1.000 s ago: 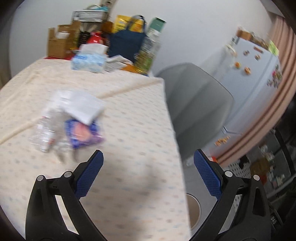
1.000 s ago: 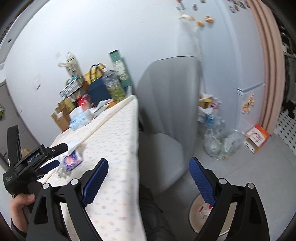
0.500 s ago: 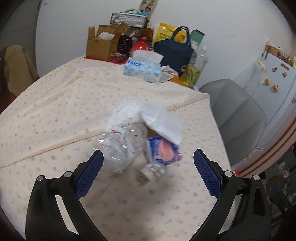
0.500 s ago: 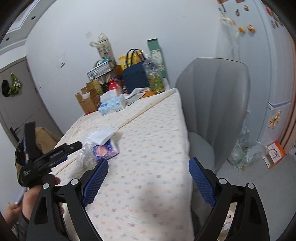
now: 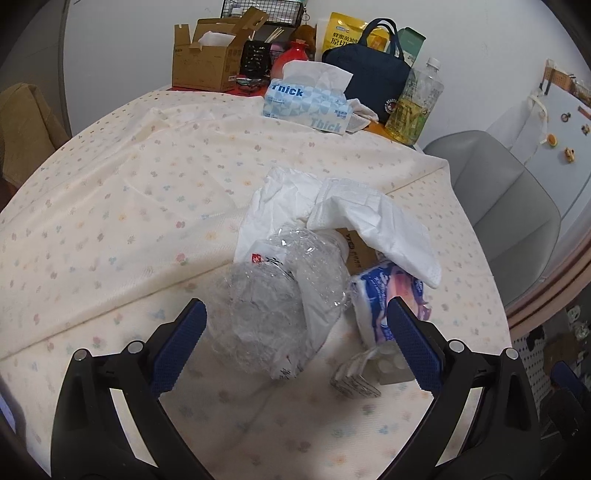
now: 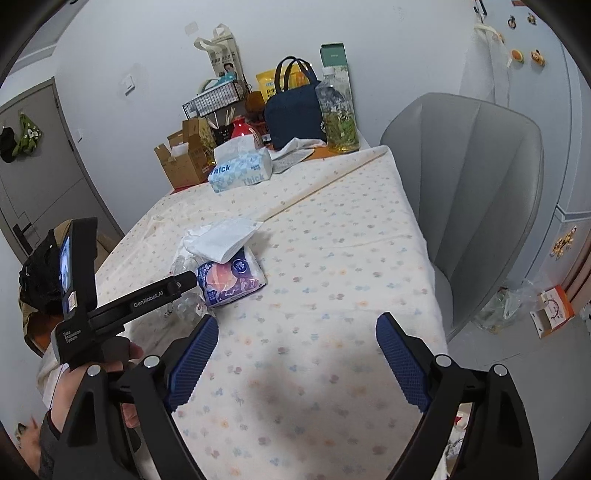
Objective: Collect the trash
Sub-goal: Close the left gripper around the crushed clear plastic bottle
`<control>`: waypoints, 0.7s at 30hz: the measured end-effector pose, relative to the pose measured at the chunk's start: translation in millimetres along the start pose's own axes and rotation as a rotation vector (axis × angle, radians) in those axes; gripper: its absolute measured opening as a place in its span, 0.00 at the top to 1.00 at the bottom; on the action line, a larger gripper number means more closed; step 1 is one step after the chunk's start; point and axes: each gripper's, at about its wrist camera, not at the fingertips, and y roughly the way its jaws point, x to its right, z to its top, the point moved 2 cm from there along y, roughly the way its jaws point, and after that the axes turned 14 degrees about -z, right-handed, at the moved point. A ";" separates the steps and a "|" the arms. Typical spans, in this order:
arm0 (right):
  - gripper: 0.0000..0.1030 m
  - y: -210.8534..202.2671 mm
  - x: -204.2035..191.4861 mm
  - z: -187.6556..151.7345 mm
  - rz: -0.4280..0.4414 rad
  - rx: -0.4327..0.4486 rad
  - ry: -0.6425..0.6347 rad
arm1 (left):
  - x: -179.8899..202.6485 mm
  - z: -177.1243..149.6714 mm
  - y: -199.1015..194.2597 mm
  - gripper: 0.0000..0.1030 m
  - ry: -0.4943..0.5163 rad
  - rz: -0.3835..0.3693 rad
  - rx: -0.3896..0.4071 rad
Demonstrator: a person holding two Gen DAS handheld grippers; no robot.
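Tissue box [image 5: 308,107] at the far end of the counter [image 5: 110,206] reads "Thick" in blue; left device body in the right wrist view reads "GenRobot.AI"; yellow pouch [image 5: 345,31] behind the navy bag [image 5: 369,70] has Chinese print, not legible; crushed clear plastic bottle [image 5: 280,310] has a small red mark on its label, text too small; left gripper [image 5: 295,347] jaws wide open, holding nothing, blue pads on either side of the bottle's near end, contact cannot be told; trash pile sits mid-counter: bottle, white tissue [image 5: 369,229] draped over it, blue-purple snack wrapper [image 5: 391,295] just beside to the right; right gripper [image 6: 295,365] jaws wide open, empty, above bare tablecloth, apart from the pile; grey chair [image 6: 480,184] beside the counter.
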 end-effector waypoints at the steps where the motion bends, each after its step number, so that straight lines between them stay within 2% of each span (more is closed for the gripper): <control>1: 0.17 3.1 -4.9 0.6 0.002 -0.005 -0.005 | -1.7 0.5 1.1 0.06 0.004 0.001 -0.005; 2: 0.17 6.0 -10.6 0.8 0.006 -0.008 -0.012 | -3.3 1.0 1.8 0.06 0.005 0.004 -0.009; 5: 0.17 9.2 -25.4 1.4 0.017 -0.016 -0.034 | -17.3 -1.9 3.8 0.22 -0.032 -0.017 -0.029; 10: 0.20 16.4 -47.0 0.5 0.040 -0.036 -0.052 | -25.3 -7.0 -9.5 0.22 -0.048 -0.064 -0.007; 21: 0.20 28.0 -92.1 -7.7 0.068 -0.065 -0.110 | -53.2 -14.2 -55.0 0.22 -0.109 -0.049 0.097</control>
